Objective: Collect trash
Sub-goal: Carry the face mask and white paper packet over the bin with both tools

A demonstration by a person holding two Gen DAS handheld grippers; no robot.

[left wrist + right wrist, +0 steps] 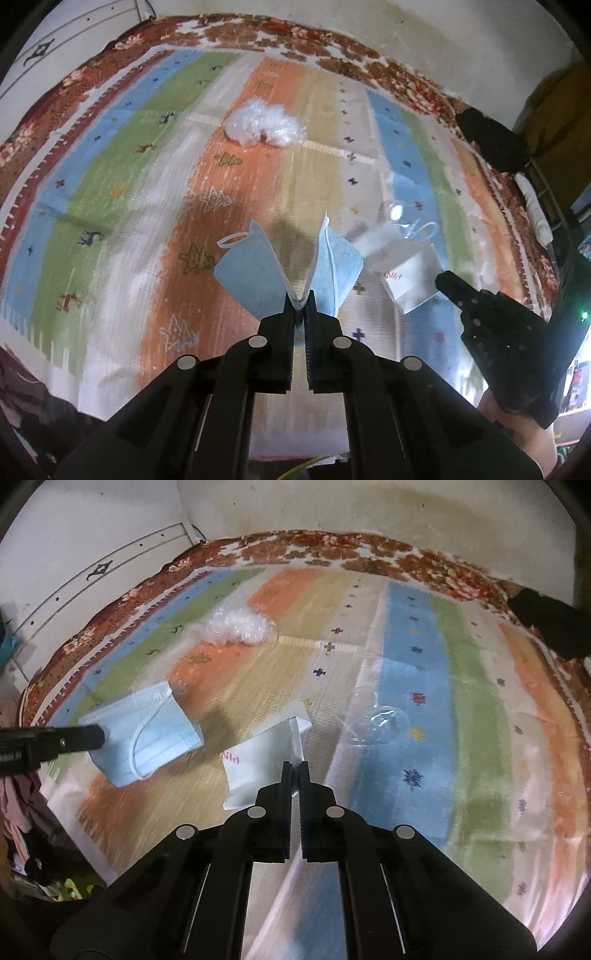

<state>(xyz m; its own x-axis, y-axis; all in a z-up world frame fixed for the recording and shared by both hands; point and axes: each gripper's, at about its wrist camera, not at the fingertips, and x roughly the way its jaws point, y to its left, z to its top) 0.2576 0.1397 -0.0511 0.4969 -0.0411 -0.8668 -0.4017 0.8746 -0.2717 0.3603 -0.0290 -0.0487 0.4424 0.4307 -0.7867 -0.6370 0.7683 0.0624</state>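
My left gripper point(300, 300) is shut on a blue face mask point(255, 269), folded and held above the striped rug point(155, 206); the mask also shows in the right wrist view point(147, 731). My right gripper point(294, 768) is shut on a white paper packet with red lettering point(258, 764), held above the rug; the packet also shows in the left wrist view point(410, 280), with the right gripper point(448, 282) beside it. A crumpled wad of clear plastic wrap point(264, 125) lies farther away on the rug point(240, 626). A clear plastic lid point(384, 723) lies right of the packet.
The rug lies on a red floral mat point(332, 48) that ends at a white wall point(332, 506). A black object point(491, 144) sits at the right edge. Clothes and clutter point(22, 812) lie at the left.
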